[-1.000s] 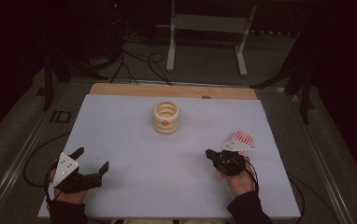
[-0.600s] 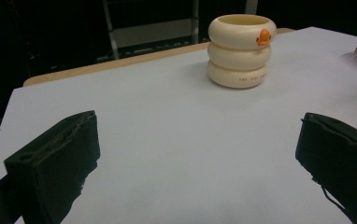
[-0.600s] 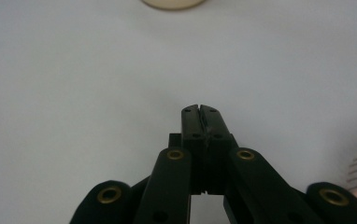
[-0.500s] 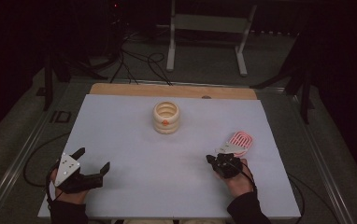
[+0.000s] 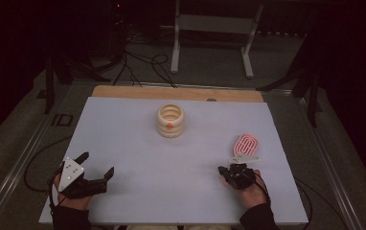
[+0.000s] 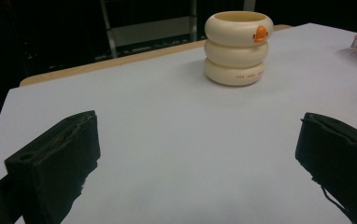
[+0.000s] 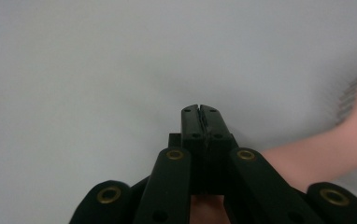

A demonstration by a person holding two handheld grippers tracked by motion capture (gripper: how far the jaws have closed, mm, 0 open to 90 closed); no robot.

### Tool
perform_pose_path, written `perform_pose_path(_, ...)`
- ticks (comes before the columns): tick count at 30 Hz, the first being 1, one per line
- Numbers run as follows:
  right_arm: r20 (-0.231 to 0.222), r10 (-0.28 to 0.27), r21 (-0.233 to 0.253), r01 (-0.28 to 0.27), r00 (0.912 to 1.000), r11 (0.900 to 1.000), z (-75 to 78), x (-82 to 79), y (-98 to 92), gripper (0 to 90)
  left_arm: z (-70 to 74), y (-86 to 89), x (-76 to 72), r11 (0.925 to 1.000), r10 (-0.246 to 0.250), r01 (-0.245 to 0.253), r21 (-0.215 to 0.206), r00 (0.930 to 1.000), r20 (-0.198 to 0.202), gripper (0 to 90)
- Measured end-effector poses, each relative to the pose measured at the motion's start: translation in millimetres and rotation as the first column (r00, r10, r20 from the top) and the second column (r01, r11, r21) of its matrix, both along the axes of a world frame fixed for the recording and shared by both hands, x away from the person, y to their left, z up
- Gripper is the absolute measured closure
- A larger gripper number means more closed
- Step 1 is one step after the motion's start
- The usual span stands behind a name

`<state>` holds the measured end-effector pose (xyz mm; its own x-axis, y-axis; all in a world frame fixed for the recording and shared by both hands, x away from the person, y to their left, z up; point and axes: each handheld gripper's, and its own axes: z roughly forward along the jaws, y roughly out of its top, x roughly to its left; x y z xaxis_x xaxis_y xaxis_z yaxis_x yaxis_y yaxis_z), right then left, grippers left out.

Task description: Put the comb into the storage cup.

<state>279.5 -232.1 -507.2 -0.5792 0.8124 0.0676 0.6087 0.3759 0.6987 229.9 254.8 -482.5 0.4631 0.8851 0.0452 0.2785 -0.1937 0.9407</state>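
1. My left gripper [image 5: 96,168] sits at the near left of the bench [image 5: 138,143], about 7 o'clock on the white sheet, with its fingers [image 6: 55,163] released and spread wide, nothing between them.
2. My right gripper [image 5: 225,171] rests at the near right, about 5 o'clock, its fingers [image 7: 200,122] clenched flat together with nothing between them.
3. Just beyond my right gripper, toward 1 o'clock from it, lies the pink brush [image 5: 246,146], flat on the sheet; its handle runs back to the gripper's right side, and I cannot tell whether they touch. In the right gripper view the pink handle [image 7: 307,158] passes to the right of the closed fingers.
4. Farther out, near the middle of the sheet and toward 12 o'clock, stands the cream ringed cup [image 5: 170,120], upright, with a small orange mark on its side. It's well apart from both grippers.
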Motion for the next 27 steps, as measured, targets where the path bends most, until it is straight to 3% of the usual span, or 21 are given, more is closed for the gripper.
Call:
perform_pose_path(9, 0.008, -0.015, 0.001, 0.015, 0.9999, 1.000, 4.8, -8.8, -19.5, 89.6, 0.0, -0.3, -0.2, 1.0000, 0.000, 0.000, 0.001, 1.0000, 0.000, 1.0)
perform_pose_path(27, 0.010, -0.109, 0.034, 0.108, 0.9940, 0.994, 9.2, -16.0, -57.9, 88.8, -0.6, -4.4, -0.1, 0.9997, -0.015, 0.015, 0.020, 0.9999, -0.002, 1.0)
